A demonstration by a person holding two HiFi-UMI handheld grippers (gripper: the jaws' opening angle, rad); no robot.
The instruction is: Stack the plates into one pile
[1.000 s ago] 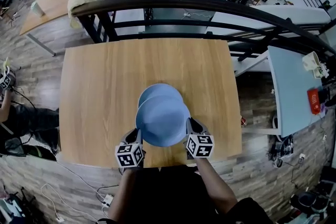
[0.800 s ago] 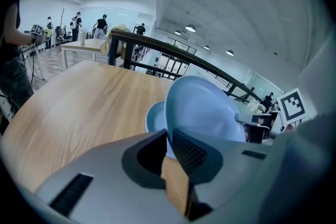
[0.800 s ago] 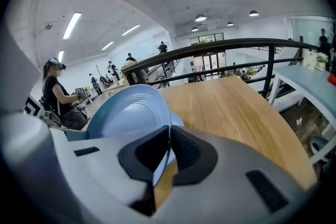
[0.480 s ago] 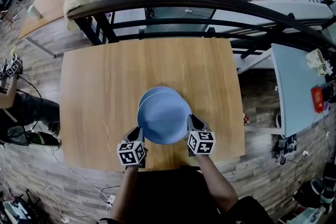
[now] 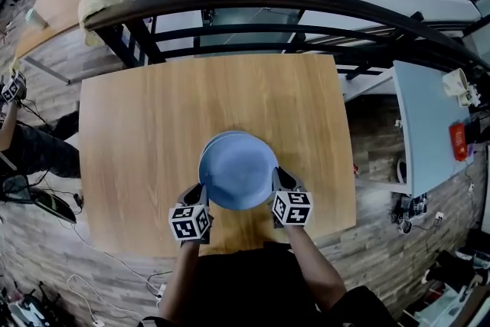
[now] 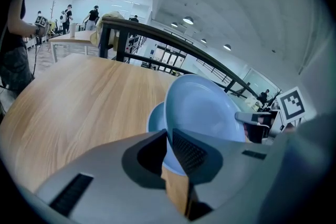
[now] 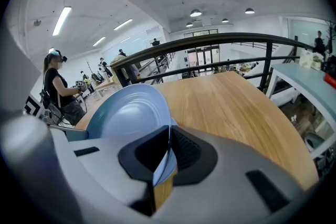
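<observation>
Both grippers hold one light blue plate (image 5: pixel 238 171) by opposite rims, just above the wooden table (image 5: pixel 138 134). My left gripper (image 5: pixel 200 197) is shut on its left rim and my right gripper (image 5: pixel 277 184) is shut on its right rim. In the left gripper view the held plate (image 6: pixel 205 107) is tilted in the left gripper (image 6: pixel 169 147). In the right gripper view the rim of that plate (image 7: pixel 128 113) sits inside the right gripper (image 7: pixel 168 149). A second blue plate (image 5: pixel 228 135) lies on the table almost wholly under the held one, also seen as the lower plate (image 6: pixel 155 119).
A black railing (image 5: pixel 253 0) runs along the table's far edge. The near edge of the table lies just under the grippers. A pale blue table (image 5: pixel 425 126) stands to the right. A person (image 5: pixel 23 149) stands at the left, and cables lie on the floor.
Both grippers have carried the held plate a little away from me and lower. It now covers nearly all of the plate on the table, which showed more of its far side before.
</observation>
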